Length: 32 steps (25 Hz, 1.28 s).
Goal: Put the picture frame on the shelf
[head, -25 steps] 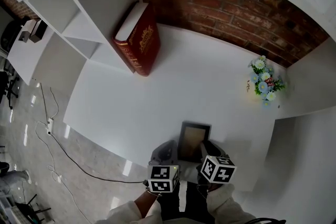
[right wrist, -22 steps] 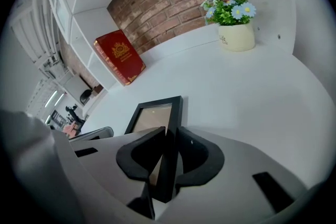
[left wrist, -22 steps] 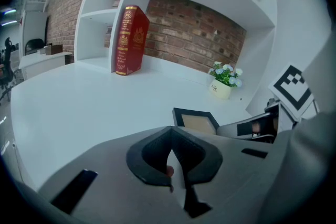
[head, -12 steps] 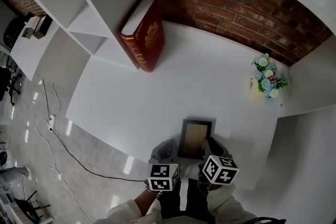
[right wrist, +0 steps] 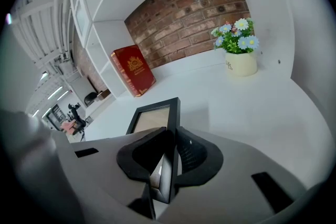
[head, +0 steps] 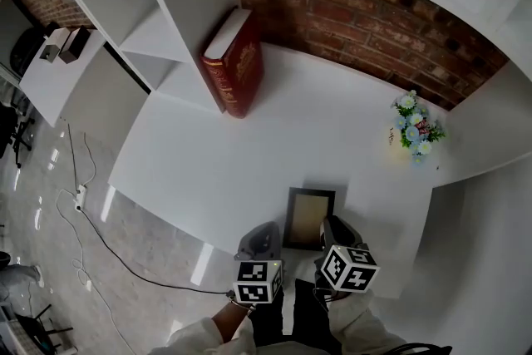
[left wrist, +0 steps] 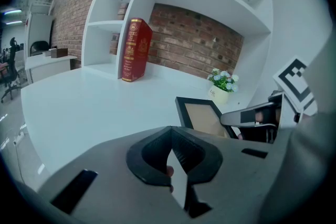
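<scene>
The right gripper (right wrist: pixel 169 155) pinched the picture frame (right wrist: pixel 155 117) by its edge. The left gripper's (left wrist: pixel 170 157) fingers were pressed together, empty. Lifting level would likely prevent slipping.

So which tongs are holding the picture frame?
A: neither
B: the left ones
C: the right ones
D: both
C: the right tongs are closed on the edge of the picture frame, while the left tongs are shut beside it with nothing between them.
</scene>
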Each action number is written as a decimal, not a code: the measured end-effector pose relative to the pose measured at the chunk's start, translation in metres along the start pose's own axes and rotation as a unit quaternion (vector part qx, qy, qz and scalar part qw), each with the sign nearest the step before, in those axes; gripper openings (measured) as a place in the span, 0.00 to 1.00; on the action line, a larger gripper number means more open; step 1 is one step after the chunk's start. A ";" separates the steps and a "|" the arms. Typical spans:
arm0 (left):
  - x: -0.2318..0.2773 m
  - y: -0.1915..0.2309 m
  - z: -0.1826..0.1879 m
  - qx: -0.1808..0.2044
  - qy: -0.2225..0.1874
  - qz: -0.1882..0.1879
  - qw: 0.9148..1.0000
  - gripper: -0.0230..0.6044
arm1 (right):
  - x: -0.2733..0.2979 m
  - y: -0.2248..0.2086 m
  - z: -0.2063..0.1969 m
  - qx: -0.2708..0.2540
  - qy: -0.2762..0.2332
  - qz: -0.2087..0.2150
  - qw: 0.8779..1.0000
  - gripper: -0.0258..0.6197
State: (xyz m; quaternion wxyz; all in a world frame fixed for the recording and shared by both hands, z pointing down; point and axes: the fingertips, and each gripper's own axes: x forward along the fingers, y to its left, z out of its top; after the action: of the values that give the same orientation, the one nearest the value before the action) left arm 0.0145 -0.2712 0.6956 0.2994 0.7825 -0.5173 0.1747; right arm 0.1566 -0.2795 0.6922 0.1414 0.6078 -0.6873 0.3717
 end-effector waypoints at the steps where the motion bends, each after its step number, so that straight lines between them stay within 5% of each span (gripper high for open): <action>1: -0.002 -0.002 0.000 -0.001 -0.002 -0.002 1.000 0.05 | -0.002 0.001 0.001 -0.001 -0.003 0.000 1.000 0.16; 6: -0.009 -0.008 0.015 -0.002 -0.024 -0.007 1.000 0.05 | -0.014 0.007 0.015 -0.009 -0.025 -0.003 1.000 0.16; 14: -0.030 -0.023 0.087 0.026 -0.096 -0.024 0.995 0.05 | -0.046 0.029 0.072 -0.027 -0.087 0.000 0.996 0.16; 24: -0.061 -0.043 0.215 0.081 -0.208 -0.038 0.974 0.05 | -0.084 0.069 0.189 -0.074 -0.207 0.020 0.975 0.16; 32: -0.101 -0.048 0.297 0.070 -0.274 -0.057 0.957 0.05 | -0.133 0.103 0.263 -0.125 -0.284 0.023 0.950 0.16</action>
State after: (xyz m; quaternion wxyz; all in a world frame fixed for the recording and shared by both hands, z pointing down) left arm 0.0073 -0.3791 0.3977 0.0997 0.8476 -0.5204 -0.0281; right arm 0.1566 -0.3635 0.3919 0.0071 0.6497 -0.7538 0.0981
